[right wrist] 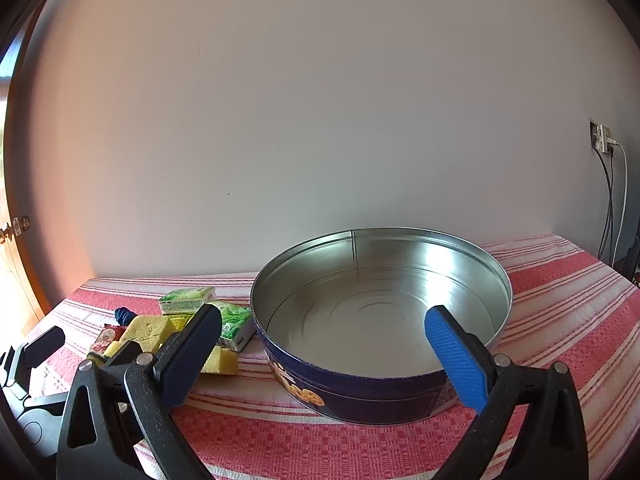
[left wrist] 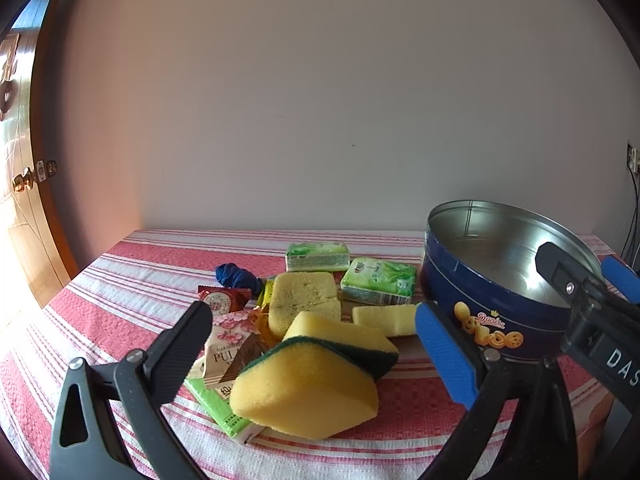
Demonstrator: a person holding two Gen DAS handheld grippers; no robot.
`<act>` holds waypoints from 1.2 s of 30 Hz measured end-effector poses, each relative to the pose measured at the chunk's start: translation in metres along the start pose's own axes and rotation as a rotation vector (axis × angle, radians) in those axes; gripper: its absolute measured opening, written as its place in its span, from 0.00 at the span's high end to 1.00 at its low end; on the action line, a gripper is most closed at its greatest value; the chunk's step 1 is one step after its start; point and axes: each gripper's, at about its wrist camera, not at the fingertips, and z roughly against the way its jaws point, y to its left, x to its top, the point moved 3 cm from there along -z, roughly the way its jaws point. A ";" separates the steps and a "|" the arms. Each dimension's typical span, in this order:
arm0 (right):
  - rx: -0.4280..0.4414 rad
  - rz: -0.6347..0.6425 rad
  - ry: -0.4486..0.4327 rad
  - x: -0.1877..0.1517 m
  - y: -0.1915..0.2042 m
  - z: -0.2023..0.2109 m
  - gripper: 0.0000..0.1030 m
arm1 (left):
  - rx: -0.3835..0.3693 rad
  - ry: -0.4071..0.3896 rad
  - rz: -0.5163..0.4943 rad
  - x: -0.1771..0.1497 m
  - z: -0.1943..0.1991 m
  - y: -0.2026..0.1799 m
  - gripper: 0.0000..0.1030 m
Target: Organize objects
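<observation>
Striped cloth [left wrist: 132,280] is spread beneath clutter; nothing is yet gathered, so the nearest sponge [left wrist: 308,392] is framed by the wide-open, empty left gripper [left wrist: 316,356], while the right gripper [right wrist: 324,352], equally agape and empty, is poised at the tin [right wrist: 360,392].

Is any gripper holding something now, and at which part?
Nothing is held. The left gripper and right gripper are both open, with nothing between their fingers.
</observation>
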 end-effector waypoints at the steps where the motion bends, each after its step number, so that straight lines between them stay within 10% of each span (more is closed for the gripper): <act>1: 0.001 0.000 0.001 0.000 0.000 0.000 0.00 | 0.001 0.002 -0.001 0.000 0.000 0.000 0.00; 18: 0.064 0.013 0.025 -0.001 0.009 0.001 0.00 | 0.003 0.020 0.011 0.017 -0.003 0.037 0.00; 25: 0.226 0.049 0.095 -0.009 0.033 0.001 0.01 | 0.174 -0.044 0.112 0.032 0.004 0.102 0.00; 36: 0.478 0.171 0.269 -0.036 0.102 -0.009 0.01 | 0.204 0.047 0.180 0.027 -0.001 0.136 0.00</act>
